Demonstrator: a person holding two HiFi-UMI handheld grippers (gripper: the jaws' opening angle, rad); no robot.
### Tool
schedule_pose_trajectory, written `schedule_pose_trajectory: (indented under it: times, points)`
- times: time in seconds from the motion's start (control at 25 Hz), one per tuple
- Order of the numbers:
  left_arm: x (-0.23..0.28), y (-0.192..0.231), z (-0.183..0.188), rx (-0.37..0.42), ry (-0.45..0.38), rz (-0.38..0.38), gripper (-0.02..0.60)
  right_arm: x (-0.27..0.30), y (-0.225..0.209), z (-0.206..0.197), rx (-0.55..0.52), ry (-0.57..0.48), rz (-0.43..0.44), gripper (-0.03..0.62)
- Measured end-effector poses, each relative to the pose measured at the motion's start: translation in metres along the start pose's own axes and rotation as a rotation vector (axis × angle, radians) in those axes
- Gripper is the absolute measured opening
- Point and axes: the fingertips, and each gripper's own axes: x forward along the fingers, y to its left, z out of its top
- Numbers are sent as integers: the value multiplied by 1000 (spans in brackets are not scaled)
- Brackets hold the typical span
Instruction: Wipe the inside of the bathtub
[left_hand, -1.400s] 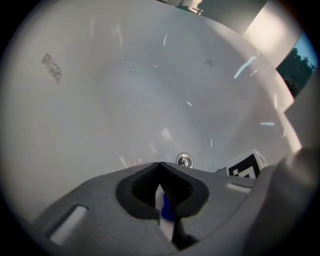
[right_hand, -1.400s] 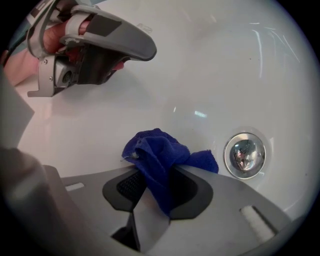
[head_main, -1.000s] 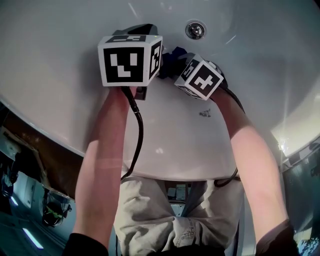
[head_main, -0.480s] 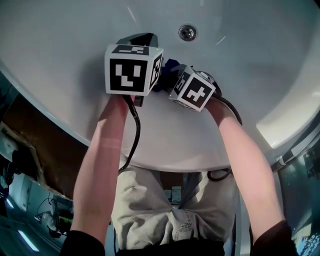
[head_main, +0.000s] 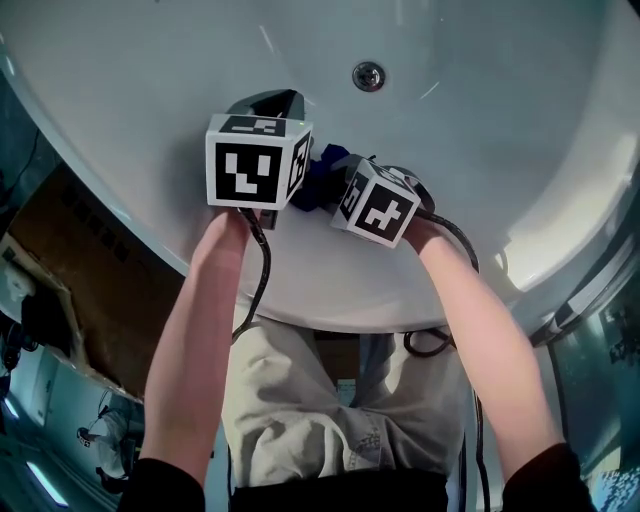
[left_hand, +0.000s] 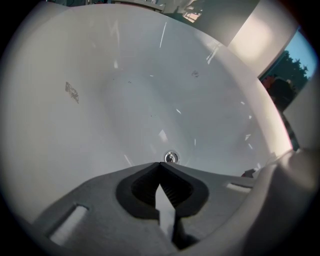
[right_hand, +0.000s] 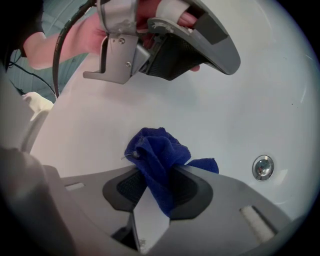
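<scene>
bathtub (head_main: 480, 130) interior, first query: what does it hold?

reply: white basin, glossy. one round metal drain (head_main: 368, 75) set in the floor. a blue cloth (right_hand: 160, 165) is the only loose item inside. it sits at the near inner wall, well short of the drain. both grippers are lowered into the basin side by side, with the cloth between them in the head view.

second query: state of each gripper?

reply: right gripper (right_hand: 159, 175) has its jaws closed onto the blue cloth. the fabric is pinched between the pads and bunches out ahead of the tips. whether the bunch presses the wall cannot be confirmed. left gripper (left_hand: 160, 167) has its jaw tips brought together with nothing between them. it points toward the drain.

third query: surface condition?

reply: a dark smudge (left_hand: 72, 92) shows on the tub wall in the left gripper view, with a few faint specks nearer the middle.
</scene>
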Motion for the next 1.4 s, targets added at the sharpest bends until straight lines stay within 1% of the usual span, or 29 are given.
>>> schedule_pose_trajectory:
  times: [0.28, 0.48, 0.6, 0.84, 1.04, 1.4]
  points:
    - [-14, -6, -1, 27, -1, 12, 5, -13, 32, 9, -21, -35, 31, 129]
    - [-33, -15, 3, 18, -12, 16, 5, -27, 65, 13, -31, -41, 61, 128]
    - [-37, -11, 3, 15, -18, 25, 5, -26, 79, 17, -54, -48, 67, 127]
    - [-64, -21, 15, 21, -46, 35, 5, -52, 115, 25, -85, -75, 81, 127]
    - [-82, -21, 11, 14, -57, 48, 5, -62, 135, 28, -104, -84, 94, 127]
    - [-107, -30, 1, 14, -66, 73, 5, -81, 166, 19, -139, -87, 120, 127]
